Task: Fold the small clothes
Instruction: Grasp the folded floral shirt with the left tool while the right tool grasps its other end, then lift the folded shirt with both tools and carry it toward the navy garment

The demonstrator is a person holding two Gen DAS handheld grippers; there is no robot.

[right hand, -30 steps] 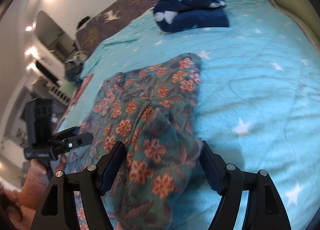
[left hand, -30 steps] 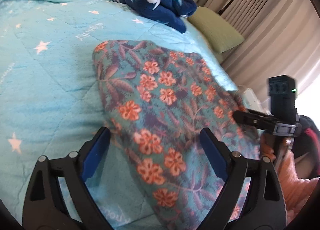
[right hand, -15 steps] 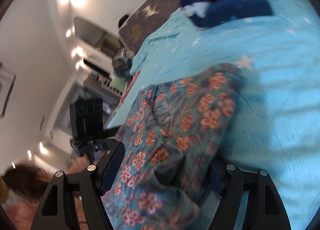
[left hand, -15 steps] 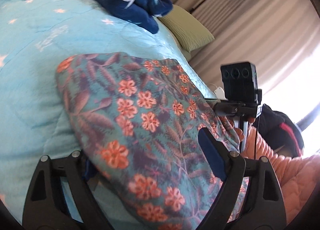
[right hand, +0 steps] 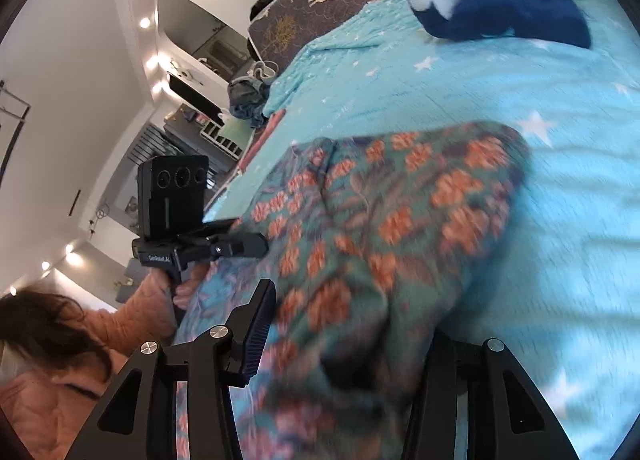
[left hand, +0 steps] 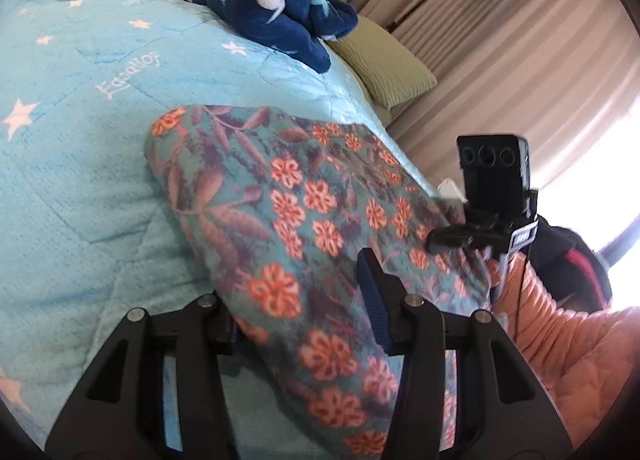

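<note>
Lying on the turquoise bedspread (left hand: 72, 164), the flowered garment (left hand: 288, 212) runs up between the fingers of both tools. The left gripper (left hand: 304, 312) has just been closing and now pinches a bunched edge of the cloth; the right gripper (right hand: 344, 336) has closed likewise on a thick fold. Only the left view shows the green pillows (left hand: 384, 68) and curtains (left hand: 520, 44) beyond its tip. Only the right view shows the white wall (right hand: 60, 80) and shelves off to its left. Both show the navy clothes (left hand: 272, 16) far ahead.

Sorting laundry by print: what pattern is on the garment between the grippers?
Orange flowers and leaves on teal fleece garment; clearest in the left wrist view.
</note>
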